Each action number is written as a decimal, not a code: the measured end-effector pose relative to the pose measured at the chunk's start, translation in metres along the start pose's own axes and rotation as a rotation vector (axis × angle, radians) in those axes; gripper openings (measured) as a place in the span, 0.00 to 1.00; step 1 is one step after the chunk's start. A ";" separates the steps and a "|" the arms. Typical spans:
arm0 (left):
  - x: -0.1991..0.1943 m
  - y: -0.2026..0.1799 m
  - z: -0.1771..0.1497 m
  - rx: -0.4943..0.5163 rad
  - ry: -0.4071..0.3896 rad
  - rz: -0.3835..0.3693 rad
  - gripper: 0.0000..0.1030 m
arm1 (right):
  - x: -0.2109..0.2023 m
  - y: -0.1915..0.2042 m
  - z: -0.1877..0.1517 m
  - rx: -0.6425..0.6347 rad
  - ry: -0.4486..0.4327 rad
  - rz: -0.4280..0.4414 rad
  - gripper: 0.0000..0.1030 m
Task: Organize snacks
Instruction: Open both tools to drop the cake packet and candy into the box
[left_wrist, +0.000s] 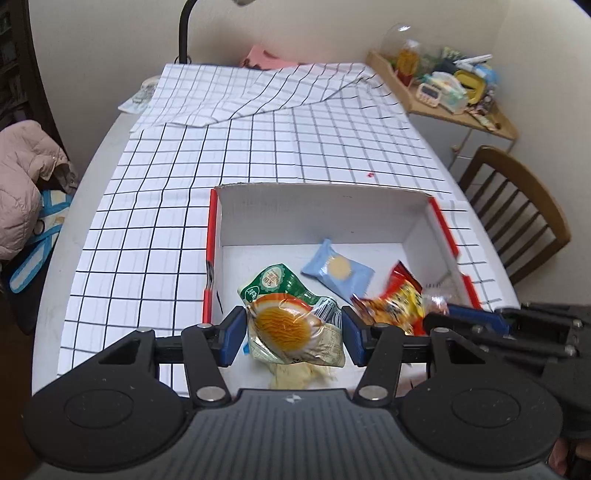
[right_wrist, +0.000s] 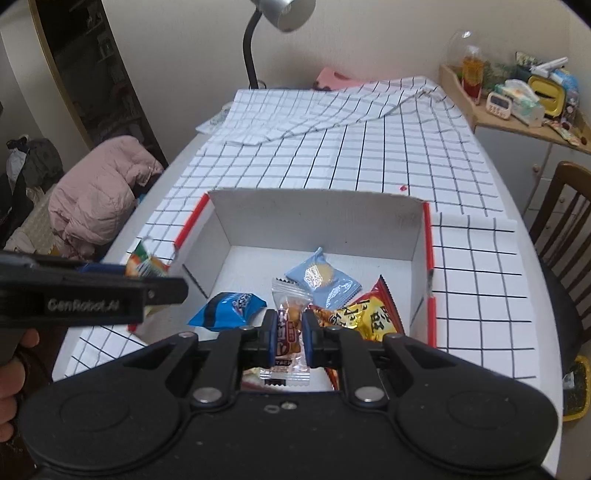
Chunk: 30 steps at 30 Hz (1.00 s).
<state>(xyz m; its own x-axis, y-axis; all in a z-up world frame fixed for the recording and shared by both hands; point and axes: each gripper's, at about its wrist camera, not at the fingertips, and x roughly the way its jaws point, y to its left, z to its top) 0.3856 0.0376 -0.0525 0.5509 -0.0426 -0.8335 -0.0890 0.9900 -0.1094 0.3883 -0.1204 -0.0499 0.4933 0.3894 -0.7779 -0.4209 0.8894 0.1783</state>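
red and yellow snack bag (left_wrist: 397, 306) smears into blur beside the right gripper (left_wrist: 443, 317), print unreadable. lamp (left_wrist: 192, 26) head cut off up top. shelf clutter (left_wrist: 450, 81) too small to name.

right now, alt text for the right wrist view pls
The right hand-held gripper pinches a clear-wrapped snack over a white box holding blue, pale blue and red-yellow packets, on a grid-pattern tablecloth.

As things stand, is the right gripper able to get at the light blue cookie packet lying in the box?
Probably not yet. The right gripper is shut on a clear candy wrapper, so its jaws are occupied. The light blue cookie packet itself lies uncovered in the open-topped box, just ahead.
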 end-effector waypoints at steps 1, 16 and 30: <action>0.007 0.000 0.004 -0.001 0.008 0.004 0.53 | 0.007 -0.002 0.001 -0.001 0.012 0.002 0.12; 0.085 0.005 0.023 -0.028 0.144 0.068 0.53 | 0.084 -0.008 0.003 -0.043 0.179 0.039 0.12; 0.102 0.011 0.024 -0.022 0.196 0.067 0.58 | 0.101 -0.012 0.005 -0.010 0.235 0.064 0.14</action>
<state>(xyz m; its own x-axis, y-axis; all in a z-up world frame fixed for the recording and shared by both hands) 0.4602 0.0473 -0.1258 0.3710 -0.0043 -0.9286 -0.1390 0.9885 -0.0601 0.4476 -0.0904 -0.1277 0.2751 0.3769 -0.8844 -0.4534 0.8621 0.2264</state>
